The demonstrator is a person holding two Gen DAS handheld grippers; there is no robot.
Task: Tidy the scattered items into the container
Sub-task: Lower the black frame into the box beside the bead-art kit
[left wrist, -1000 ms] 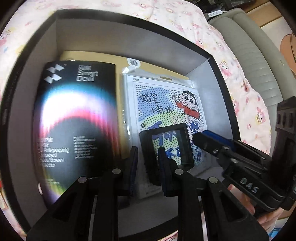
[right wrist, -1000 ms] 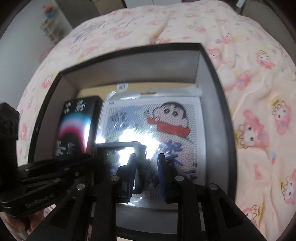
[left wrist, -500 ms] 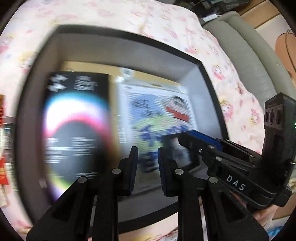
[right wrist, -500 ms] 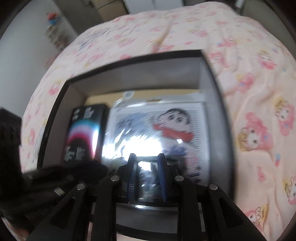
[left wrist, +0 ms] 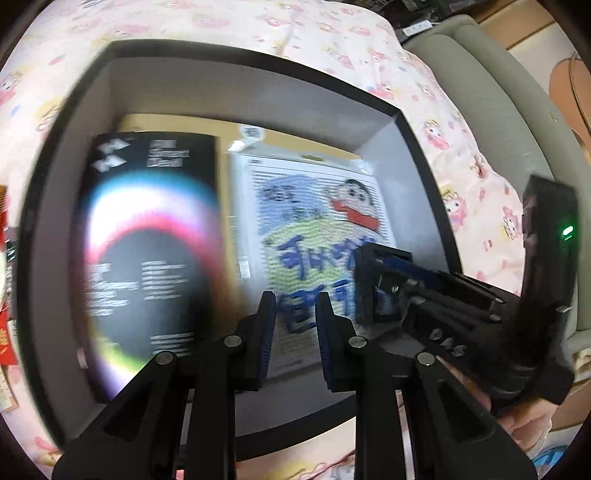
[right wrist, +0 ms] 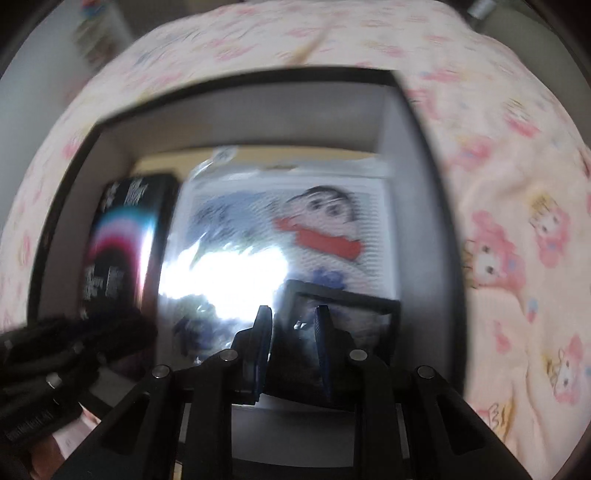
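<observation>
Right wrist view: right gripper (right wrist: 291, 347) pitched steeply down, its jaws clamped on a small black frame (right wrist: 343, 317) low inside the box (right wrist: 236, 110), above the cartoon pack (right wrist: 295, 229). If released tilted, the frame may slide on that glossy sleeve. Left gripper (left wrist: 293, 332) hovers empty, its jaws narrowly parted. Beyond lies the black carton (left wrist: 147, 240); the bed (left wrist: 295, 29) surrounds everything.
</observation>
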